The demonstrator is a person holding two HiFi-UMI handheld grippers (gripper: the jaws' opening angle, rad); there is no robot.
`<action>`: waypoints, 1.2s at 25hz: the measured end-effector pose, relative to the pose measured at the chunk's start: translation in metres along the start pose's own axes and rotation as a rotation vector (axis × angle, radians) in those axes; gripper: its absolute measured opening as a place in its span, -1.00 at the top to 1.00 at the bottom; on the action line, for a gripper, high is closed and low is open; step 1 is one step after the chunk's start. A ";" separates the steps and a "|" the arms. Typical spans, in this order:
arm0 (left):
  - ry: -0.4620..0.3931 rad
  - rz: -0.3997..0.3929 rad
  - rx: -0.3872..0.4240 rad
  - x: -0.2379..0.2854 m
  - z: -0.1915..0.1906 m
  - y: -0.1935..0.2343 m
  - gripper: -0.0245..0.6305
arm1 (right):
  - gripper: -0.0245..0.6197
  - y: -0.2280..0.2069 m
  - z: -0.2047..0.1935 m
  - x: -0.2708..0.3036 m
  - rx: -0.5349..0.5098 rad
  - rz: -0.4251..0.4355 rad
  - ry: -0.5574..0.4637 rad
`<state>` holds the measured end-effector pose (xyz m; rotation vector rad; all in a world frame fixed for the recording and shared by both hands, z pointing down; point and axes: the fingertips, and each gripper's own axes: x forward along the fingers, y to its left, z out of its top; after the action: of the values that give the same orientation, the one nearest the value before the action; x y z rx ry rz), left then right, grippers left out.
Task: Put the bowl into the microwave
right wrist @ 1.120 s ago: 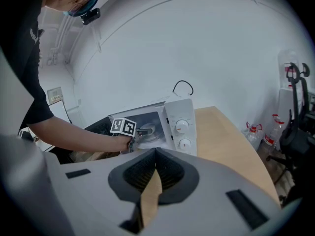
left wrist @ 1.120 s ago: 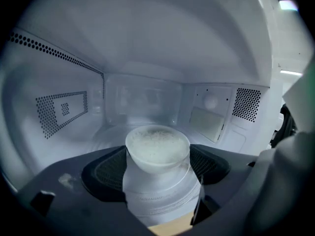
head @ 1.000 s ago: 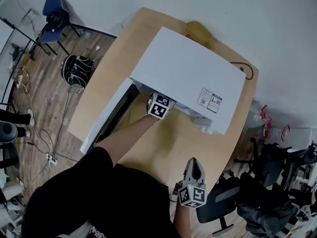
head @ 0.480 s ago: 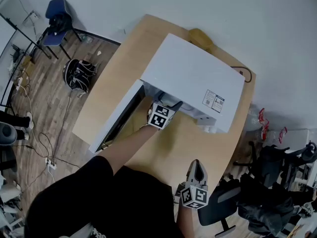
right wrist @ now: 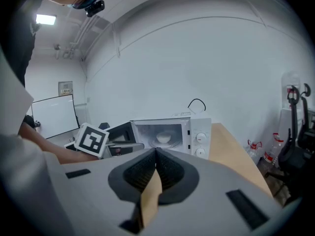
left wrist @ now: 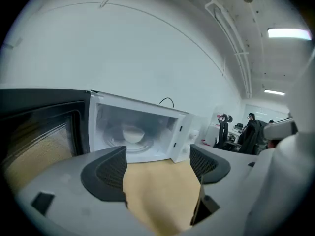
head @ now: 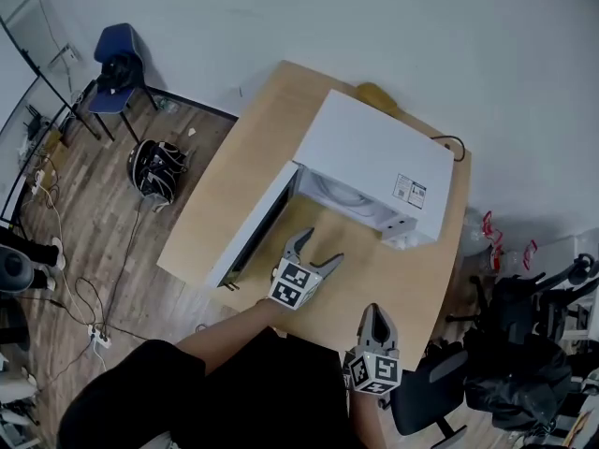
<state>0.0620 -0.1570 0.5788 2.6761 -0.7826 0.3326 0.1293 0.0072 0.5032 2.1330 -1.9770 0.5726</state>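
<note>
The white microwave (head: 374, 164) stands on the wooden table (head: 253, 148) with its door (head: 251, 227) swung open to the left. A white bowl (left wrist: 133, 132) sits on the turntable inside; the right gripper view also shows the bowl (right wrist: 164, 138) in the cavity. My left gripper (head: 314, 250) hovers over the table in front of the opening, open and empty. My right gripper (head: 373, 312) hangs near the table's front edge, shut on nothing. In the left gripper view the left gripper (left wrist: 157, 167) points at the open microwave (left wrist: 142, 132).
A black cable (head: 456, 145) runs behind the microwave. A yellowish object (head: 376, 95) lies at the table's far edge. A blue chair (head: 117, 59) and a black bag (head: 157, 168) are on the floor to the left, office chairs (head: 515, 344) to the right.
My left gripper has drawn back out of the microwave towards the table's front edge and now stands open and empty. The right gripper has hardly moved.
</note>
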 end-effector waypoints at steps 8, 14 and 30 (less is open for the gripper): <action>-0.155 -0.095 -0.058 -0.137 0.011 -0.077 -0.15 | 0.74 0.024 -0.018 -0.057 -0.004 -0.053 -0.007; -0.191 -0.120 -0.094 -0.195 0.026 -0.113 0.44 | 0.74 0.046 -0.003 -0.099 -0.024 -0.037 -0.047; -0.325 0.091 0.005 -0.303 0.011 -0.281 0.89 | 0.74 0.029 -0.028 -0.273 -0.096 0.066 -0.158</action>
<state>-0.0290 0.2067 0.4048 2.7399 -0.9992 -0.0848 0.0840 0.2658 0.4171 2.1212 -2.1173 0.3206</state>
